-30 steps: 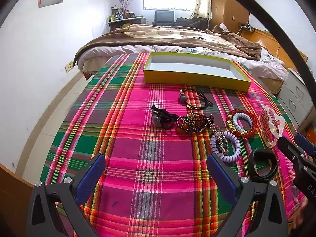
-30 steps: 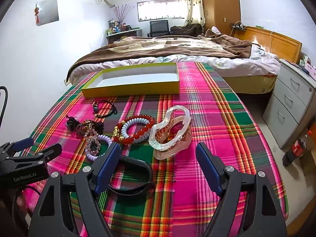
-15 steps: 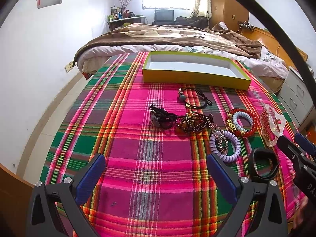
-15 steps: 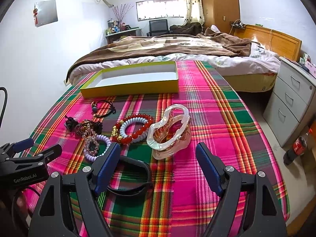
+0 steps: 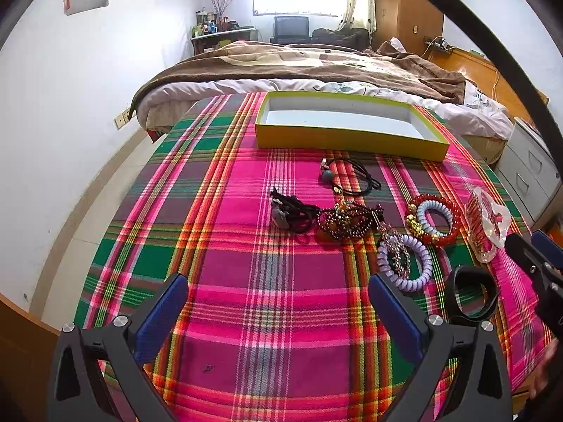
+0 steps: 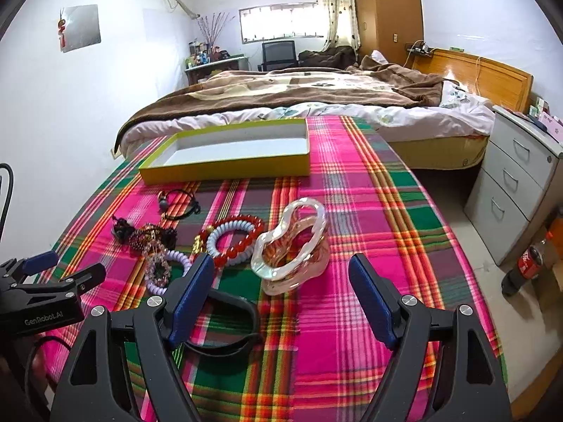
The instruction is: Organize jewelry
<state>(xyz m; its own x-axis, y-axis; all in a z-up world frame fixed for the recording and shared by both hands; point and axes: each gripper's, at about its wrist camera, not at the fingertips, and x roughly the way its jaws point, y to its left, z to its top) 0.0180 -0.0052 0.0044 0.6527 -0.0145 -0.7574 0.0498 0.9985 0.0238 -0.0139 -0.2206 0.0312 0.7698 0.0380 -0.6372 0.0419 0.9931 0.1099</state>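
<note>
Jewelry lies in a loose row on the plaid cloth: a black cord necklace [image 5: 352,176], black hair ties [image 5: 292,211], a dark beaded bracelet [image 5: 346,219], a lilac coil band [image 5: 404,263], a red bead bracelet [image 5: 434,218] [image 6: 234,239], a clear glass piece [image 6: 293,246] and a black band [image 6: 225,327]. A yellow tray [image 5: 348,139] [image 6: 225,170] sits empty behind them. My left gripper [image 5: 278,311] is open over bare cloth. My right gripper [image 6: 281,295] is open just short of the glass piece.
The cloth covers a table whose edge drops off at left and right. A bed [image 6: 299,95] stands behind the tray. Grey drawers [image 6: 517,183] and a cola bottle [image 6: 524,267] stand on the floor at right.
Both grippers have edged slightly forward toward the jewelry. Nothing on the cloth has moved.
</note>
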